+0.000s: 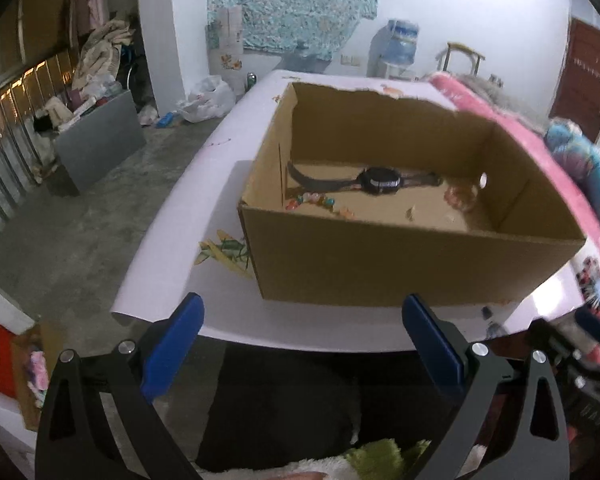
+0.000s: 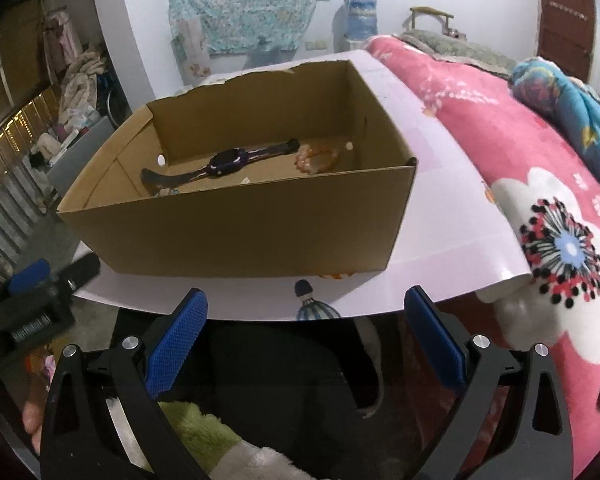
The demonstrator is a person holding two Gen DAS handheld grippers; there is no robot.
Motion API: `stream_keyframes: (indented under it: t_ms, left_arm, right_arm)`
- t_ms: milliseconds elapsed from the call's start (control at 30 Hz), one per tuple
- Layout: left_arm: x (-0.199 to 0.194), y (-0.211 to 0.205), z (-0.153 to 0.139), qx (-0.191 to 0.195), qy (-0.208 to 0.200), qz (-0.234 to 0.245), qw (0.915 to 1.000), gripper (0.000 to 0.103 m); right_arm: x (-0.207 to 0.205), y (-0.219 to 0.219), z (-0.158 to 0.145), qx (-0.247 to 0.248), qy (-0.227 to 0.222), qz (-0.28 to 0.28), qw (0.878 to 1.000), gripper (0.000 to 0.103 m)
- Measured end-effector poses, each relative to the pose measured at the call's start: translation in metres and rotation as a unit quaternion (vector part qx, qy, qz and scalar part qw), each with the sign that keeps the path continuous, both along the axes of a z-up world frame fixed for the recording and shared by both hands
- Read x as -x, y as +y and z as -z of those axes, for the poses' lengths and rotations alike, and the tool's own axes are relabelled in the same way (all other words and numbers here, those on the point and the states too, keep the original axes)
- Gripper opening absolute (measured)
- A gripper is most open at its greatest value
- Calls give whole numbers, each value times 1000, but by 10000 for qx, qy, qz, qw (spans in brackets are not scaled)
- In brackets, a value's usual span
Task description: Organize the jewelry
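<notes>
Both grippers, left [image 1: 302, 342] and right [image 2: 306, 336], hover with fingers spread wide and empty, short of the box [image 1: 400, 256] on the white surface [image 1: 188, 240]. A watch [image 1: 374, 182] and beads [image 1: 312, 201] lie inside. Reaching over the tall near wall risks tipping the box or scattering the beads.

No legible text, label, brand or number anywhere. Only a strip of white lettering on the black body of the left gripper [image 2: 40, 312], at the left edge of the right wrist view, too blurred to read. Likewise pale markings on the dark red door [image 1: 588, 68], upper right of the left wrist view, too small to make out. Printed pictures only, no words, on the white sheet [image 2: 440, 200] under the cardboard box [image 2: 240, 232].
</notes>
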State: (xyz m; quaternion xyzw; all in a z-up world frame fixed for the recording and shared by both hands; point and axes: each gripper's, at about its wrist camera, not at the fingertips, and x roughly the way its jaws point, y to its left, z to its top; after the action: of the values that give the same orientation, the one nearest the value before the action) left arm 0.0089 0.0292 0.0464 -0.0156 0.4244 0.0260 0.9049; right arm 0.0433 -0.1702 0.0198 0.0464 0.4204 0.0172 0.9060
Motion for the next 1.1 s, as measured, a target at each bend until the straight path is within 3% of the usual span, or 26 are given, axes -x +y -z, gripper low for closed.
stream_keyframes:
  t_ms: [300,700,1100]
  left_arm:
    - [-3,-10,14,-59,371,208,9991,97]
    - [-2,-15,14,-102,371,249,9990,97]
    - [-3,-18,16,-115,420,297,9986,97]
  right_arm:
    - [-2,3,2,-11,62,18,10000,95]
    - [-1,0,-1,-330,-46,131,9994,95]
    - [-2,2,1,-219,14,90,9997,95]
